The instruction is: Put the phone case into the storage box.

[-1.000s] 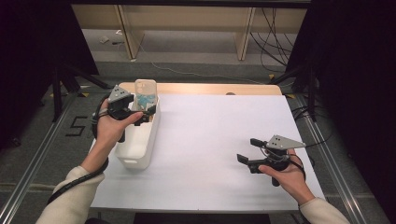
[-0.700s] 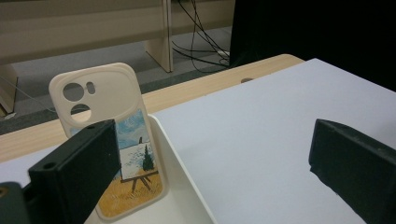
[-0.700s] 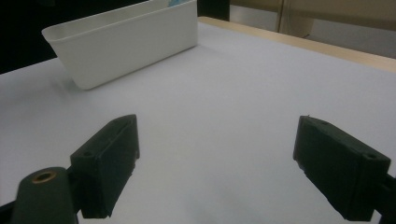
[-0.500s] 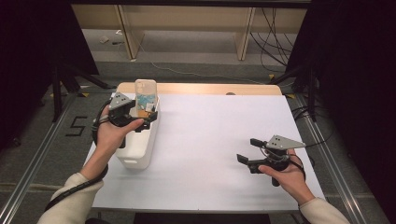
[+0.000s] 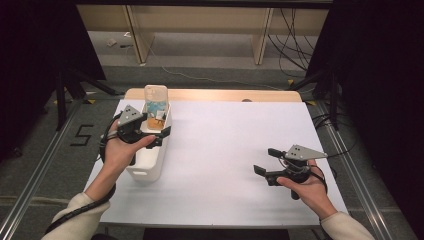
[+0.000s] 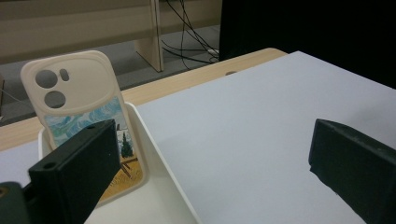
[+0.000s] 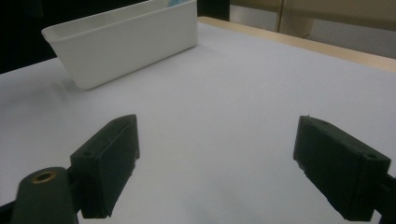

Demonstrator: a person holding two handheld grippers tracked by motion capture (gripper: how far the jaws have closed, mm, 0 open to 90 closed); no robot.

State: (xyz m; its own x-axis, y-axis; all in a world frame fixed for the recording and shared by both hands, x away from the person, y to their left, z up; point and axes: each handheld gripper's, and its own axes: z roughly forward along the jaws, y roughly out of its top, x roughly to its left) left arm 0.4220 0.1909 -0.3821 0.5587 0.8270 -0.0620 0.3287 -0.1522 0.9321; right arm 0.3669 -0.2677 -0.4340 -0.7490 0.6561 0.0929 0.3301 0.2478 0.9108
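Phone case (image 6: 81,114) shows camera cutouts in left gripper view.

Painted phone case (image 6: 81,116) upright in white bin (image 5: 150,165)

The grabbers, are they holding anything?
No. The left gripper is open beside the phone case in the white bin; the right gripper is open above the table.

Grey floor (image 5: 210,55), wooden shelving (image 5: 200,20), dark surroundings.
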